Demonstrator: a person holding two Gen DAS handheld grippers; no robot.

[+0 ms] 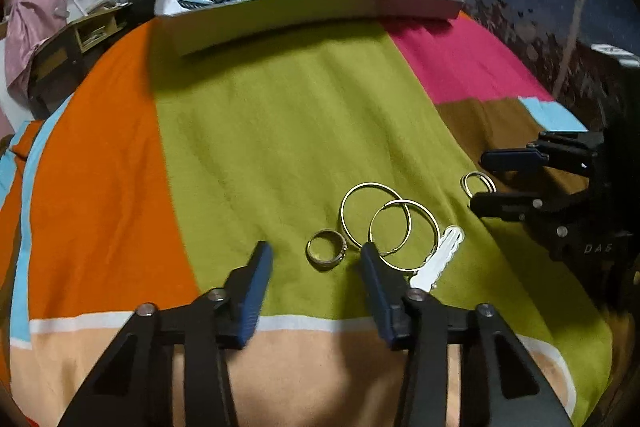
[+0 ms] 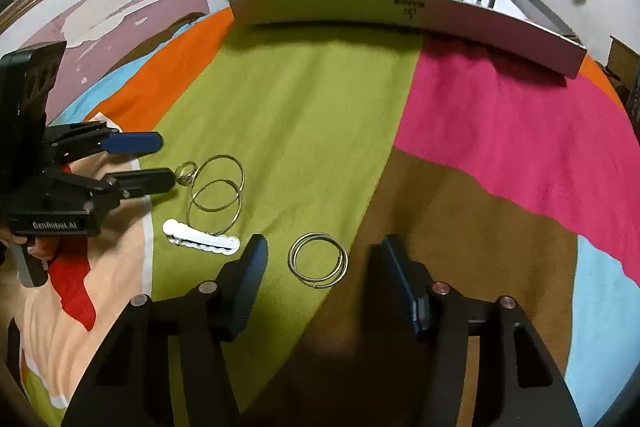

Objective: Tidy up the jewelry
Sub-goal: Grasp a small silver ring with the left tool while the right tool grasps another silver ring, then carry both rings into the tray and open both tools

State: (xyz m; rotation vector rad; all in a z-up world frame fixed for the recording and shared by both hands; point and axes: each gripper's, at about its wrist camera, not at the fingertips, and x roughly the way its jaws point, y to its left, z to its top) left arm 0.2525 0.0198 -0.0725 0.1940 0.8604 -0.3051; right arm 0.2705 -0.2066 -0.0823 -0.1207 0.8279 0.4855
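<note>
Left wrist view: left gripper (image 1: 316, 259) wide around small ring (image 1: 326, 255); right gripper (image 2: 322, 261) wide around coiled ring (image 2: 318, 259).

Open left tongs (image 1: 316, 253) around ring (image 1: 326, 255)

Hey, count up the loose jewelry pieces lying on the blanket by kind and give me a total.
Large hoops: 2
Finger ring: 1
Small coiled ring: 1
White hair clip: 1
Total: 5
</note>
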